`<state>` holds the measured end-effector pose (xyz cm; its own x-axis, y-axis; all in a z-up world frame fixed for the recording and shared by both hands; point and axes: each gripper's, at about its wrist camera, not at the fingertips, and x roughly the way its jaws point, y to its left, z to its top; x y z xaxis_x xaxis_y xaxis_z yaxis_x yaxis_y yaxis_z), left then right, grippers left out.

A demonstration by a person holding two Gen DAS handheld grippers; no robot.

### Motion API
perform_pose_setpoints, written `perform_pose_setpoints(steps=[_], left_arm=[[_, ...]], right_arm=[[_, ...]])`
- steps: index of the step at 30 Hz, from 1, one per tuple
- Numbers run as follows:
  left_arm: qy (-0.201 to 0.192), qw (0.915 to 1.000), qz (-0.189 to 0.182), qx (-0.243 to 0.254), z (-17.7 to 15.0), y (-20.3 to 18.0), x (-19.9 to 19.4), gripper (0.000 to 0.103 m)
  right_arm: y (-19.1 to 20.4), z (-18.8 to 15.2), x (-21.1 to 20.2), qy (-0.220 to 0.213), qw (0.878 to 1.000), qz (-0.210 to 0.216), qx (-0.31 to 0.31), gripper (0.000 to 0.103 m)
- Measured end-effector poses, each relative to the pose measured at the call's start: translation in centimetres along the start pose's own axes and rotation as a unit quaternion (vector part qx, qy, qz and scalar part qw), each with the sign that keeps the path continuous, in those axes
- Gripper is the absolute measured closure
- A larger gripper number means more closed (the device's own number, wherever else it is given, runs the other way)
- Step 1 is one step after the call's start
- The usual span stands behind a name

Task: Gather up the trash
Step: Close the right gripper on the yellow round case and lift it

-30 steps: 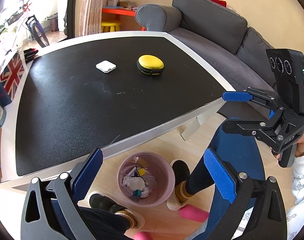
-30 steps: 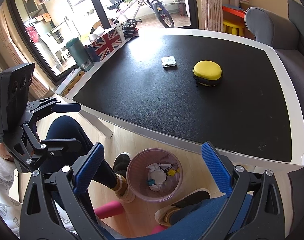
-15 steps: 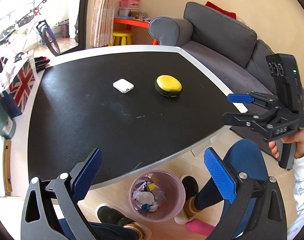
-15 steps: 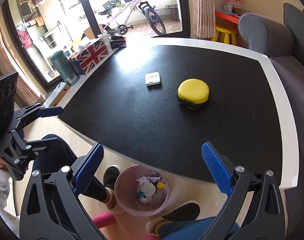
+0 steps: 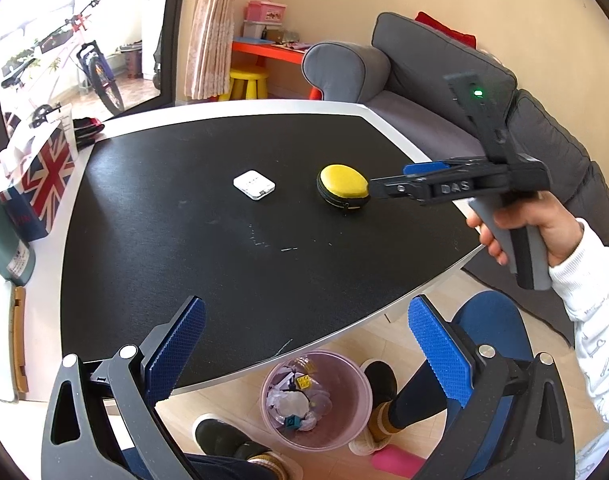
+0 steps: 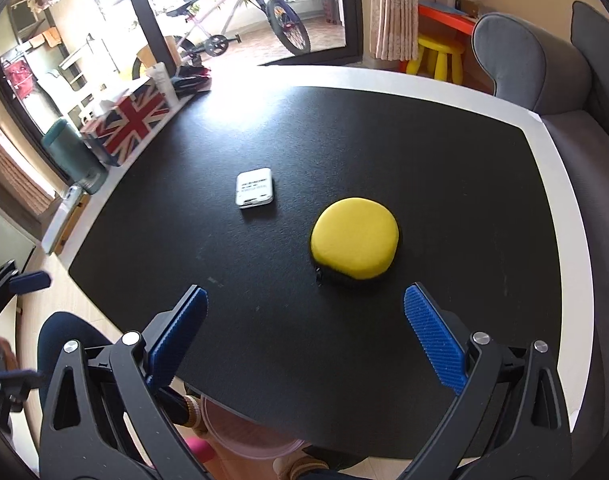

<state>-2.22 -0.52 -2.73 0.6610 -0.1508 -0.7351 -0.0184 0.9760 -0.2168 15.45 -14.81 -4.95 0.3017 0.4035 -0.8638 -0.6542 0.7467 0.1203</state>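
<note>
Change over the last second: both cameras have lifted from the floor under the desk edge to the desk top. A second ago the bin sat mid-frame in both wrist views; now it is low in the left view and nearly cut off in the right.

Desk (image 6: 544,200): broad black mat, fine matte grain, pale smooth border, faint light scuffs near the middle. We see no loose scrap on it.

Bin (image 5: 344,376): round, translucent pink plastic, on the wood floor just under the near desk edge, between the person's feet. The trash is in it: crumpled white paper or film, plus small yellow and teal bits.

Right gripper (image 6: 304,312): it has swung forward over the desk. Jaws spread wide, nothing between them; blue ribbed pads on black frames. In the left view its tips overlap the yellow case, but the right view shows the case ahead of the pads, apart from them.

Left gripper (image 5: 304,320): above the near desk edge, jaws wide apart and empty.

Yellow case (image 6: 354,244): round, domed, smooth yellow lid on a black zipped base; looks semi-rigid.

White device (image 6: 254,188): flat rounded rectangle, hard glossy shell, small print on top, well apart from the case.

Our reading: the collecting looks largely done, and the right gripper is now aimed at the case. Whether the case counts as trash we cannot tell.
</note>
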Motion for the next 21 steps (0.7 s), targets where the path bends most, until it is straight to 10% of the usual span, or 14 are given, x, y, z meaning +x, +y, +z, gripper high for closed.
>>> perform_pose_setpoints(steps=[21], left_arm=[[0.005, 0.9999, -0.001, -0.014, 0.3, 1.1, 0.6, 0.006]], right_arm=[[-2.9, 3.5, 9.9, 0.121, 0.99, -0.041, 0.056, 0.006]])
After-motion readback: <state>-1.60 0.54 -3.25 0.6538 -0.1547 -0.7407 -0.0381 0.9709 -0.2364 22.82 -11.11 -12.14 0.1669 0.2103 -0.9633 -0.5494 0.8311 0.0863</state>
